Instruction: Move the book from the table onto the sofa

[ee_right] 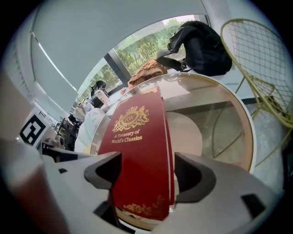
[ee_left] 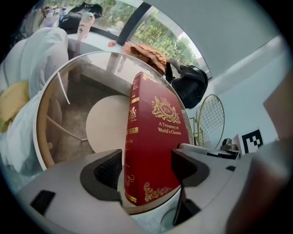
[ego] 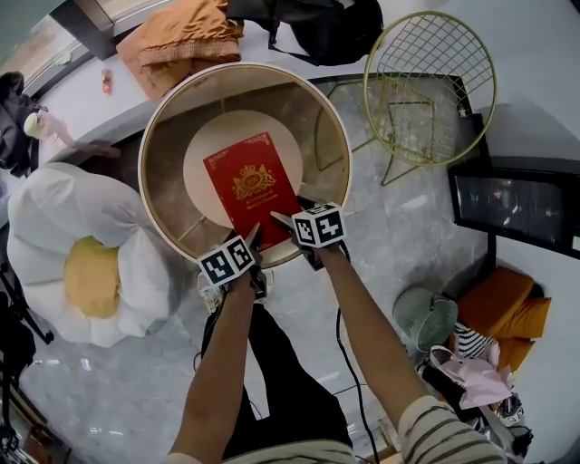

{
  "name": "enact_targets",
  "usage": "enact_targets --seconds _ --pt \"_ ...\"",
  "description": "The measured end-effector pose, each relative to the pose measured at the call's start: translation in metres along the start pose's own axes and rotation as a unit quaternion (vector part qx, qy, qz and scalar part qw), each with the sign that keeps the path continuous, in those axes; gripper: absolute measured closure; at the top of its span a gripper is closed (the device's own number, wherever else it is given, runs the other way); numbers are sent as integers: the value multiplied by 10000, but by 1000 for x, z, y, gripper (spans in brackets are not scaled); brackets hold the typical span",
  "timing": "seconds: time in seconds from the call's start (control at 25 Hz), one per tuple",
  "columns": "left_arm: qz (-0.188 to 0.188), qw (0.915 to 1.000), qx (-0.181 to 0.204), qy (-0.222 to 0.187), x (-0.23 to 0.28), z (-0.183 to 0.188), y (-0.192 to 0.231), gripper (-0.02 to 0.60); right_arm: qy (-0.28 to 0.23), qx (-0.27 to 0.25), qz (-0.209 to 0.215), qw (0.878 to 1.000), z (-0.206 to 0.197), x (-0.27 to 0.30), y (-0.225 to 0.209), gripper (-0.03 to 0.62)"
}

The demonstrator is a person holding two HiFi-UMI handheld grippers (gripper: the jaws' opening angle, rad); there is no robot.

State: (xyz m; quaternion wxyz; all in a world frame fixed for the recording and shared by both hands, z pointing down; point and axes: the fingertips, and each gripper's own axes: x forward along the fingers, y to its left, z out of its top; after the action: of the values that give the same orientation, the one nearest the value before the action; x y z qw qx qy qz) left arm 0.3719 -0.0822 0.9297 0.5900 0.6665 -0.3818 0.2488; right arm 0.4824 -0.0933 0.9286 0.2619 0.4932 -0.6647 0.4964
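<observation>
At the near edge of the round glass table (ego: 156,145), the left gripper (ego: 252,239) and right gripper (ego: 288,220) both stand open. Each straddles a near corner of the red book (ego: 252,184), which lies flat on the tabletop. A wire chair (ego: 433,86) stands at the far right.

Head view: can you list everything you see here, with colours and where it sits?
book: one, red and gold, flat on table
table: one, round glass, pale rim, centre
wire chair: one, yellow, right of table
egg-shaped cushion: one, white and yellow, left of table
bag: one, black, top
cloth: one, orange, top left
left gripper: one, grey, open astride book's near end
right gripper: one, grey, open astride book's near end
</observation>
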Motion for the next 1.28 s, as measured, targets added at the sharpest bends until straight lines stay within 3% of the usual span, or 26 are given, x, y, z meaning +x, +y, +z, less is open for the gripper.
enact_targets --seconds 0.28,0.48,1.28 --pt "-121 9998 -128 131 12 -7 7 249 62 300 340 9990 -6 8 -4 238" --pt "-309 9992 82 257 16 -10 1 244 -202 662 774 9946 -8 10 -5 226" --pt "-46 9983 208 542 18 -13 -1 241 -99 394 462 9981 -10 9 0 249"
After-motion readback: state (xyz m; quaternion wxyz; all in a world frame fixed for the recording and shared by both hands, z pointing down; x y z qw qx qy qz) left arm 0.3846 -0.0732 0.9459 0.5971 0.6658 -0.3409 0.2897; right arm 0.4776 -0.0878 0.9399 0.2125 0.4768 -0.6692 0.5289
